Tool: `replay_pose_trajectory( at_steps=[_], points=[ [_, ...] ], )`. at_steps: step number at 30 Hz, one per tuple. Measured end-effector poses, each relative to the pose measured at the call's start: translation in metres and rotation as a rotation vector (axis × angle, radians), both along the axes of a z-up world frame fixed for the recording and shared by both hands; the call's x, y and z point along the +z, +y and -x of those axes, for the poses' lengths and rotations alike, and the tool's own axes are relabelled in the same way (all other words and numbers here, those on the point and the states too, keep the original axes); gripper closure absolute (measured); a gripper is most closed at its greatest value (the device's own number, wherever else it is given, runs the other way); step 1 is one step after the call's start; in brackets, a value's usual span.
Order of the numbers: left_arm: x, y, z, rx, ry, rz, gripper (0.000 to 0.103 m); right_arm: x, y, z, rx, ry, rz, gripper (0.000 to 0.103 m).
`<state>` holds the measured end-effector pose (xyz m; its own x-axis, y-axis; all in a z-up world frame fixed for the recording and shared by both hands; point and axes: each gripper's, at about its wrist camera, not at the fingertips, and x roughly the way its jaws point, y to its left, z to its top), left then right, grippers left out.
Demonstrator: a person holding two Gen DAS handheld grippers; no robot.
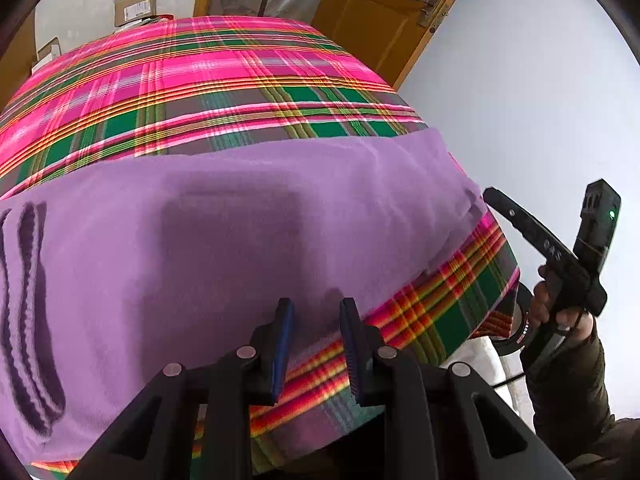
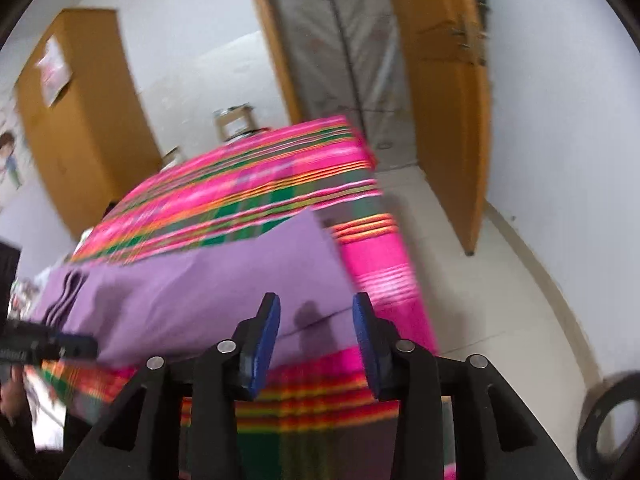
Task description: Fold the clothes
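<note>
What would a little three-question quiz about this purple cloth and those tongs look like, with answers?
1. Where does the purple garment lie?
A. On the plaid-covered table
B. On the floor
C. Over the door

2. What colour are the pads on the left tongs?
A. Red
B. Blue
C. White

3. How do the right tongs stand?
A. Clamped on the garment
B. Holding a box
C. Open, nothing between the pads

Answers: 1 A, the garment is spread flat on the pink and green plaid cloth. 2 B, both pads show blue in the left wrist view. 3 C, a clear gap shows between the pads, with the garment lying beyond them.
</note>
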<state>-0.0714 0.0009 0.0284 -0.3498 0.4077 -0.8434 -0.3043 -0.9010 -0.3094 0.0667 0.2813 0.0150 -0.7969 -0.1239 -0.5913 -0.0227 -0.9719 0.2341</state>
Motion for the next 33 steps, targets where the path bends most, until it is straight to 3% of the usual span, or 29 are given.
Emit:
replay_pose_trajectory(
  at_steps=[8, 9, 10, 13, 25, 33],
  points=[
    [-0.004, 0.006, 0.008, -0.005, -0.005, -0.007, 0.078, -0.012, 0.013, 0.028, 0.006, -0.059, 0.095, 0.064],
    [-0.004, 0.007, 0.008, -0.01, -0.001, 0.001, 0.078, -0.014, 0.013, 0.029, 0.011, -0.065, 0.101, 0.071],
    [-0.004, 0.009, 0.007, -0.014, 0.005, 0.011, 0.078, -0.014, 0.013, 0.028, 0.018, -0.056, 0.104, 0.084],
    [-0.004, 0.015, 0.006, -0.029, 0.022, 0.042, 0.076, -0.008, 0.009, 0.023, 0.062, -0.03, 0.105, 0.091],
    [0.005, 0.013, 0.002, -0.046, 0.025, -0.001, 0.076, 0.041, 0.009, 0.003, 0.054, 0.075, 0.109, 0.092],
    [-0.003, 0.018, -0.001, -0.075, -0.003, 0.04, 0.076, -0.003, 0.016, 0.013, -0.006, -0.095, 0.091, 0.092]
  ],
)
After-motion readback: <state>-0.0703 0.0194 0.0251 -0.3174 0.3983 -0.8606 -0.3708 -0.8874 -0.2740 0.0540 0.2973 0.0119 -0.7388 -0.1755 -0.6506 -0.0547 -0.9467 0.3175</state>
